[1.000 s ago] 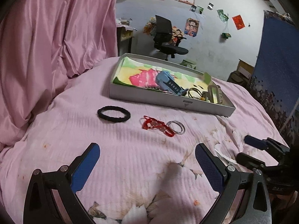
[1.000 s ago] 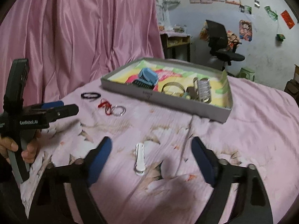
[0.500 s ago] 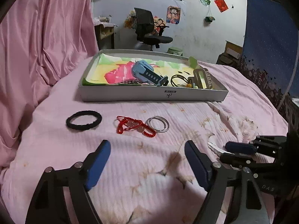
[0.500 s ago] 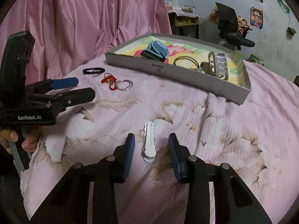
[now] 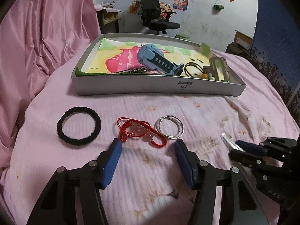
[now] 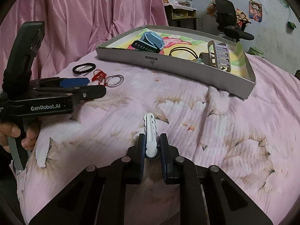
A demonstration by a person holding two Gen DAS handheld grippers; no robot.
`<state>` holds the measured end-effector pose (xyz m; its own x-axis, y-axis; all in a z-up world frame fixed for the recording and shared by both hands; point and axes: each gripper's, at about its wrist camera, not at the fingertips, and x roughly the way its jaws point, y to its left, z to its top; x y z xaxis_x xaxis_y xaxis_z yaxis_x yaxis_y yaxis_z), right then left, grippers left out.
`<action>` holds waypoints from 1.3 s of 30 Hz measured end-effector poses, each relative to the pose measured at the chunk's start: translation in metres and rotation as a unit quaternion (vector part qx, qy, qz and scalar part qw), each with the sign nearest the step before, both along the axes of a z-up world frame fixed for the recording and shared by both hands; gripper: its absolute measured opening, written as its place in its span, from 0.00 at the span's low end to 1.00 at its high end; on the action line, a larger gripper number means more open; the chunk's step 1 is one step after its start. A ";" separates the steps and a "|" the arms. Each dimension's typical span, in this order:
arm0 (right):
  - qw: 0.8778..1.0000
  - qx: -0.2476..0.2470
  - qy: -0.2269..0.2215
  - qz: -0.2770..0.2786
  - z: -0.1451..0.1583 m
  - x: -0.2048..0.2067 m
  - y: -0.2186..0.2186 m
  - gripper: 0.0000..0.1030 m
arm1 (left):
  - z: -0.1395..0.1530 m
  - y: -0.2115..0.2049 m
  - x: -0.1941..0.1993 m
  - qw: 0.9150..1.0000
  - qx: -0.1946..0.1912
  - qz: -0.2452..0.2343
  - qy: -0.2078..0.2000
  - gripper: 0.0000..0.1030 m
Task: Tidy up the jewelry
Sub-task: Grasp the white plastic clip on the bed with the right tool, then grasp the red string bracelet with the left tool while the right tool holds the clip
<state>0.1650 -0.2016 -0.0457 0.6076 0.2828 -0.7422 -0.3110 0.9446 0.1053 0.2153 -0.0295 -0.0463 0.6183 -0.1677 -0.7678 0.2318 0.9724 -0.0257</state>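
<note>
A grey box [image 5: 131, 86] [image 6: 187, 69] on the pink bedspread holds a blue watch [image 5: 155, 60], dark rings and a hair comb [image 6: 222, 56]. In front of it lie a black hair tie [image 5: 78, 125], a red bead bracelet [image 5: 140, 131] and silver rings [image 5: 169, 126]. My left gripper [image 5: 148, 150] is open, its tips just short of the red bracelet. My right gripper [image 6: 151, 144] is shut on a white hair clip [image 6: 151, 131] that lies on the bedspread; it also shows in the left wrist view [image 5: 249, 148].
Pink curtain fabric [image 5: 37, 37] hangs along the left. An office chair [image 5: 157, 18] and a desk stand by the far wall. A blue patterned cloth [image 5: 277, 37] hangs at the right. The bedspread [image 6: 225, 131] is wrinkled near the box.
My right gripper moved forward and closed on the white hair clip. My left gripper moved forward to the red bracelet and narrowed somewhat, still open.
</note>
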 end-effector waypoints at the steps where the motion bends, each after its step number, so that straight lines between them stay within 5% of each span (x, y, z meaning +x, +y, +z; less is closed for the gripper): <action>1: 1.000 0.000 0.000 -0.001 0.000 0.002 0.000 0.13 | -0.001 0.000 0.001 1.000 0.002 0.001 0.001 0.53; 7: 1.000 0.010 0.001 -0.009 0.000 0.015 0.000 0.13 | -0.002 0.001 0.006 1.000 0.008 0.002 0.005 0.47; 24: 0.999 0.030 0.004 -0.016 -0.002 0.039 0.000 0.13 | -0.002 0.015 0.011 0.999 -0.033 0.018 0.007 0.10; 39: 0.998 0.048 -0.027 -0.012 0.006 0.030 -0.004 0.13 | 0.022 0.014 -0.008 0.997 -0.053 0.006 -0.049 0.06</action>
<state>0.1947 -0.2058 -0.0393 0.6539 0.3365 -0.6777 -0.2960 0.9380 0.1801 0.2070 -0.0154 -0.0245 0.6921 -0.2361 -0.6821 0.2259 0.9684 -0.1059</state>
